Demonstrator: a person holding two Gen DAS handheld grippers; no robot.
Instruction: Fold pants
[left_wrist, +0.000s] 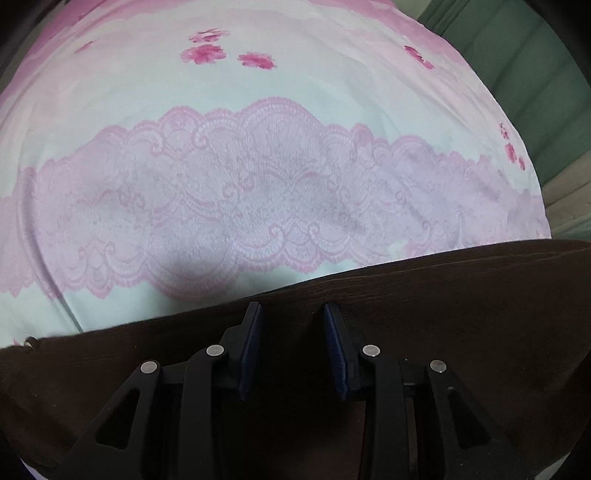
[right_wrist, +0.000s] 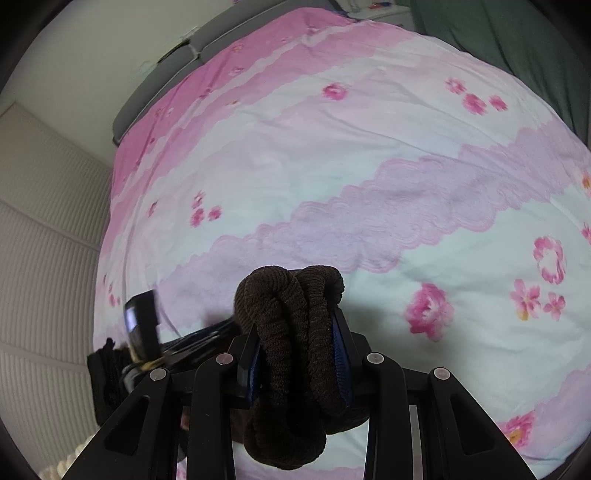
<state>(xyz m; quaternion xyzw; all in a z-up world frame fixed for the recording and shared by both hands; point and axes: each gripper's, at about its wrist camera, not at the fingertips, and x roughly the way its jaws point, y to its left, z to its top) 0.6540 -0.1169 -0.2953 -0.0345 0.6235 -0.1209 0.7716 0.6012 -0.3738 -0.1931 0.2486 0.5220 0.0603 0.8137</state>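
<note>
Left wrist view: left gripper (left_wrist: 291, 314) sits low over the brown pants (left_wrist: 443, 314), fingers spread with a clear gap between the blue pads (left_wrist: 252, 347), nothing pinched. Dark fabric fills the gap and the whole lower part of the view, lying flat under the fingers; can't tell whether the tips touch it. Its far edge runs as a long, slightly tilted line across the frame, higher on the right. Beyond that edge is the bed sheet (left_wrist: 258, 110), pale mint with a broad pink lace-print band and small pink flowers near the top. A soft shadow falls on the sheet just past the pants edge, left of the fingertips. Green fabric (left_wrist: 517, 74) hangs at the upper right, past the bed's edge.

Right wrist view: at far left a ribbed white wall panel (right_wrist: 44, 258). Low left, a dark blurred device (right_wrist: 142, 321), which looks like the other gripper, close to the sheet with dark cloth beside it. Centre: right gripper (right_wrist: 295, 325) is clamped on a bunched, ribbed roll of the pants (right_wrist: 288, 332), probably the waistband. The wad sticks out above the fingertips and droops below the pads, held off the sheet (right_wrist: 369, 147). Right of it, large pink flowers printed on the sheet. Grey headboard edge (right_wrist: 159, 81) at upper left of the bed, green fabric (right_wrist: 517, 48) top right
</note>
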